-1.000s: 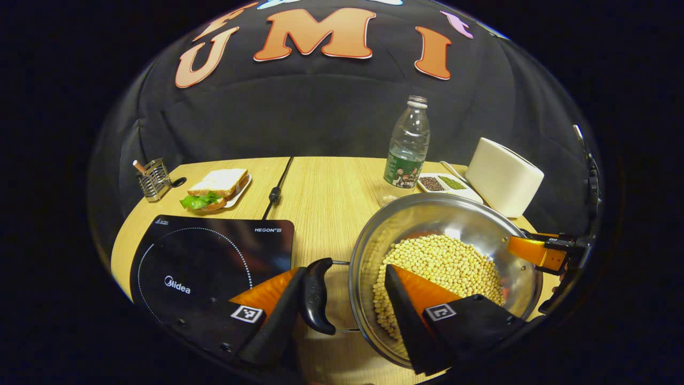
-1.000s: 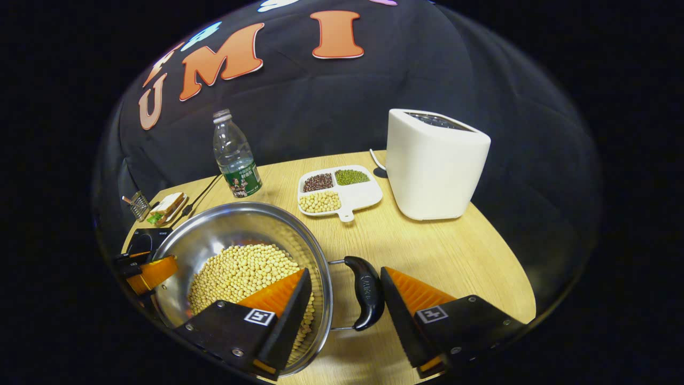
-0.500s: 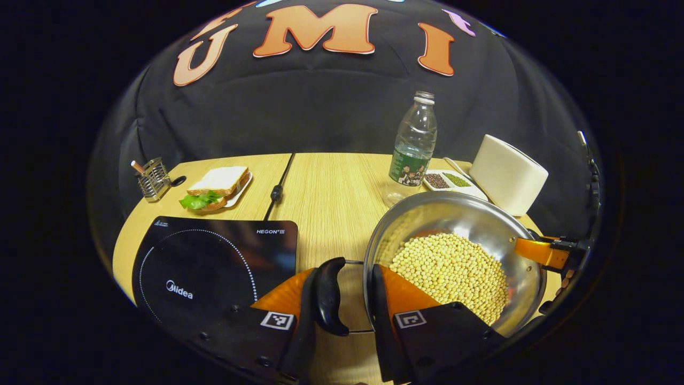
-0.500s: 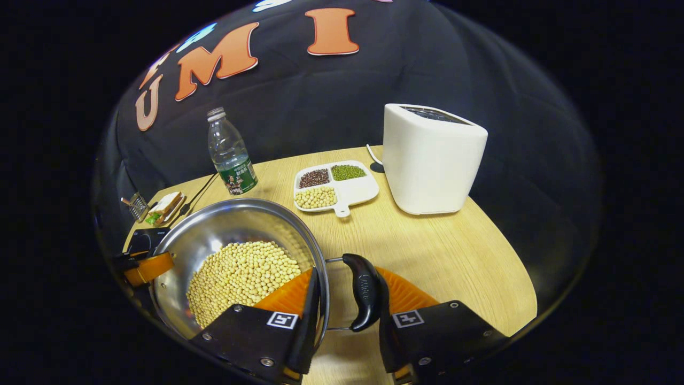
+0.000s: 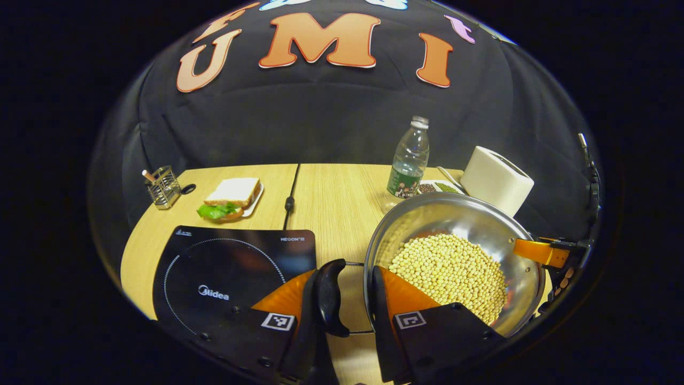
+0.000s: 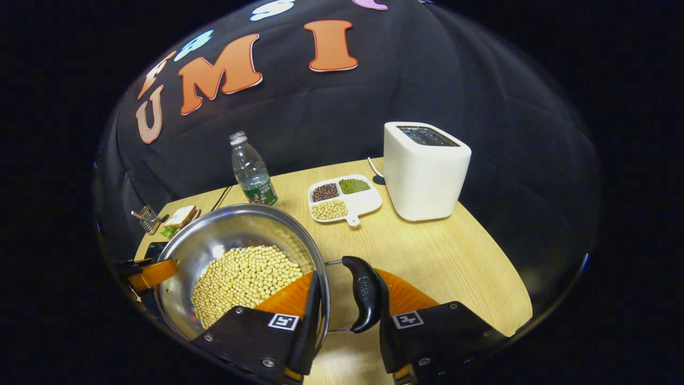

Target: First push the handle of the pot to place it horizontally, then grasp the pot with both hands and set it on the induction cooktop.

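Gripping the pot [image 5: 454, 256] from both sides, you have each gripper pinched on one of its black handles. In the left gripper view your left gripper [image 5: 350, 299] is closed on the left handle [image 5: 328, 297], one finger outside it, the other just inside the rim against the beans. In the right gripper view your right gripper [image 6: 344, 302] clamps the right handle [image 6: 363, 293] the same way — one finger inside the rim, one outside the handle. Whether the pot rests on the bench [image 6: 454, 256] or is raised off it, you cannot tell from here.

The pot is steel and about half full of pale soybeans [image 6: 246, 278]. It sits to the right of the induction cooktop [image 5: 230, 272], which lies flat near the left front of the bench — the two are near but apart.

Farther back you have a sandwich on a plate [image 5: 231, 197] and a wire holder [image 5: 163, 186] on the left, a black cable [image 5: 291, 192] running to the far edge, a water bottle [image 6: 252, 171] behind the pot, then a divided dish of beans [image 6: 342, 195] and a white toaster [image 6: 425, 171] on the right.
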`<move>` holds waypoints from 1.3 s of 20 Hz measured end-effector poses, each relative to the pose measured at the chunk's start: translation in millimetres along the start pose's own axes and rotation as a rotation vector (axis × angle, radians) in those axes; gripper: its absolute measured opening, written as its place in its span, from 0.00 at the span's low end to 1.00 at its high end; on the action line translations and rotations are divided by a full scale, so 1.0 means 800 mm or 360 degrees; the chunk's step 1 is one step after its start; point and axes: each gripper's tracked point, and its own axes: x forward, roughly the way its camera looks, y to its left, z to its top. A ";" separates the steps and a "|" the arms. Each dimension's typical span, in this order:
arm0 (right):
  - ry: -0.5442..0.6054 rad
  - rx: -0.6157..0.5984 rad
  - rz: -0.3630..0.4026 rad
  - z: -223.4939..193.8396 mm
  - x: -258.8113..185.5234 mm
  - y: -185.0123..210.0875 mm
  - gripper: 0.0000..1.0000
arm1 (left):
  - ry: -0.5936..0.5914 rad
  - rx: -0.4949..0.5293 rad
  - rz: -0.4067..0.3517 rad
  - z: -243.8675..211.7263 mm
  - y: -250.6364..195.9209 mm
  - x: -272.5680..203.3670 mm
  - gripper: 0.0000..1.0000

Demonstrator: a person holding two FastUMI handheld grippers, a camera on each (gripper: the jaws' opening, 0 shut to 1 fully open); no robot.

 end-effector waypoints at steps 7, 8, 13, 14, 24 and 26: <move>-0.0035 -0.0024 0.0091 0.023 -0.040 0.084 0.49 | -0.0062 -0.0018 0.0067 0.033 0.074 -0.061 0.57; -0.0034 -0.0023 0.0106 0.023 -0.044 0.096 0.49 | -0.0066 -0.0015 0.0083 0.035 0.087 -0.068 0.57; -0.0008 -0.0047 0.0161 0.017 -0.054 0.162 0.49 | -0.0053 -0.0065 0.0144 0.033 0.151 -0.093 0.54; -0.0013 -0.0059 0.0170 0.018 -0.055 0.175 0.49 | -0.0055 -0.0076 0.0150 0.033 0.165 -0.096 0.54; 0.0058 -0.0132 0.0270 -0.018 -0.039 0.315 0.49 | -0.0017 -0.0151 0.0250 0.008 0.307 -0.114 0.54; 0.0080 -0.0149 0.0285 -0.029 -0.035 0.336 0.49 | -0.0006 -0.0169 0.0261 0.000 0.329 -0.117 0.54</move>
